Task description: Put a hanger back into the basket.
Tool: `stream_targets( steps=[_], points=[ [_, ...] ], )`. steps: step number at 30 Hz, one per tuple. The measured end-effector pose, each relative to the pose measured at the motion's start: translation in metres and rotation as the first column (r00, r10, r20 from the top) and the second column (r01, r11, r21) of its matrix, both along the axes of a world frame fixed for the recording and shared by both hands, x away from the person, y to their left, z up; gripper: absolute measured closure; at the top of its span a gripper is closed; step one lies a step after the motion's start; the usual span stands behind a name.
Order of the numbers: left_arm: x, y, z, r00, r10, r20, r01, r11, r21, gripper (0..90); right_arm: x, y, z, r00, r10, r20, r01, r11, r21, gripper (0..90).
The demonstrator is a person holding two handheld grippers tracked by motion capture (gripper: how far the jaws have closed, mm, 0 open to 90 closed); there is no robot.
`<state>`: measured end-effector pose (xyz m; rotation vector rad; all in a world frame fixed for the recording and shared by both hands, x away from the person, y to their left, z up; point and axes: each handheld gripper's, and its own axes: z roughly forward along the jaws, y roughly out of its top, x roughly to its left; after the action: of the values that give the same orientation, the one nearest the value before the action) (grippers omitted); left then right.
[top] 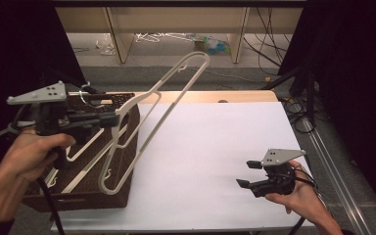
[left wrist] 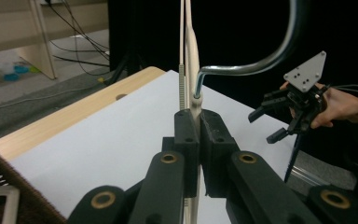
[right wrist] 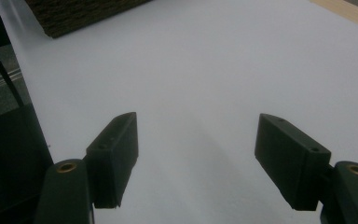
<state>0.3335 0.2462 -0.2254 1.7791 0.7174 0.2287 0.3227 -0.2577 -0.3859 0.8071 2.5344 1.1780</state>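
While the left gripper point(top: 111, 119) clamps a white hanger point(top: 159, 110) at nine o'clock, lifted above the wicker basket point(top: 127, 161), the right gripper point(top: 248, 174) rests at four o'clock on the white table point(top: 215, 147), jaws apart, empty.

left claw point(left wrist: 199, 128) clamping hanger point(left wrist: 192, 56), white table point(left wrist: 107, 135)

Hanger point(top: 142, 115) lower end hangs in front of the wicker basket point(top: 127, 161), hiding part of its wall. Hook point(left wrist: 261, 60) runs off the top edge in the left gripper view. Other hangers point(top: 85, 147) inside the basket partly covered by the left tool point(top: 115, 119). Floor clutter point(top: 210, 45) behind the tabletop point(top: 215, 147) too small to identify.
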Motion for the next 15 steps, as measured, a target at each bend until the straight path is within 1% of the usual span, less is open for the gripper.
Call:
stream_targets(
  steps=[1, 2, 4, 5, 6, 7, 8, 9, 10, 12, 15],
  points=[
    [-0.001, 0.003, 0.002, 1.0, 0.006, 0.008, -0.006, 1.0, -0.002, 85.7, -0.001, 0.0, 0.0, 1.0, -0.004, -0.007, 0.004, 1.0, 0.0, 31.3],
    [-0.002, 0.01, 0.007, 0.9998, 0.015, 0.015, -0.015, 0.9999, -0.006, 85.7, 0.0, -0.001, -0.002, 1.0, -0.002, -0.001, 0.002, 1.0, -0.001, 31.3],
    [-0.002, 0.013, 0.009, 0.9996, 0.024, 0.017, -0.024, 0.9997, -0.004, 85.7, 0.0, -0.002, -0.002, 1.0, -0.007, -0.003, 0.007, 1.0, -0.003, 31.3],
    [-0.002, 0.02, 0.013, 0.9987, 0.046, 0.02, -0.047, 0.9989, 0.005, 85.7, -0.001, -0.002, -0.003, 0.9999, -0.01, -0.005, 0.01, 1.0, -0.002, 31.2],
    [-0.002, 0.02, 0.013, 0.9987, 0.046, 0.02, -0.047, 0.9989, 0.005, 85.7, -0.001, -0.003, -0.003, 0.9999, -0.008, -0.007, 0.008, 1.0, -0.002, 31.1],
    [0.0, 0.028, 0.015, 0.9969, 0.074, 0.027, -0.075, 0.9965, 0.036, 85.7, -0.001, -0.003, -0.003, 0.9998, -0.012, -0.017, 0.012, 1.0, -0.003, 30.9],
    [0.0, 0.028, 0.015, 0.9969, 0.074, 0.027, -0.075, 0.9965, 0.036, 85.7, -0.001, -0.003, -0.003, 0.9998, -0.012, -0.017, 0.012, 1.0, -0.003, 30.9],
    [0.003, 0.035, 0.013, 0.994, 0.105, 0.031, -0.107, 0.9916, 0.073, 85.7, -0.001, -0.004, -0.004, 0.9998, -0.007, -0.016, 0.007, 1.0, -0.005, 30.3],
    [0.004, 0.038, 0.01, 0.9928, 0.116, 0.029, -0.118, 0.9892, 0.086, 85.6, -0.001, -0.004, -0.004, 0.9997, -0.012, -0.019, 0.012, 1.0, -0.006, 30.3],
    [0.007, 0.045, 0.004, 0.9907, 0.134, 0.021, -0.136, 0.9851, 0.106, 85.7, 0.0, -0.005, -0.005, 0.9999, -0.011, -0.013, 0.011, 1.0, -0.004, 30.3],
    [0.012, 0.056, -0.008, 0.9861, 0.166, 0.009, -0.166, 0.9784, 0.124, 85.7, 0.0, -0.006, -0.006, 0.9997, -0.022, -0.014, 0.021, 1.0, -0.005, 29.9]
  ],
)
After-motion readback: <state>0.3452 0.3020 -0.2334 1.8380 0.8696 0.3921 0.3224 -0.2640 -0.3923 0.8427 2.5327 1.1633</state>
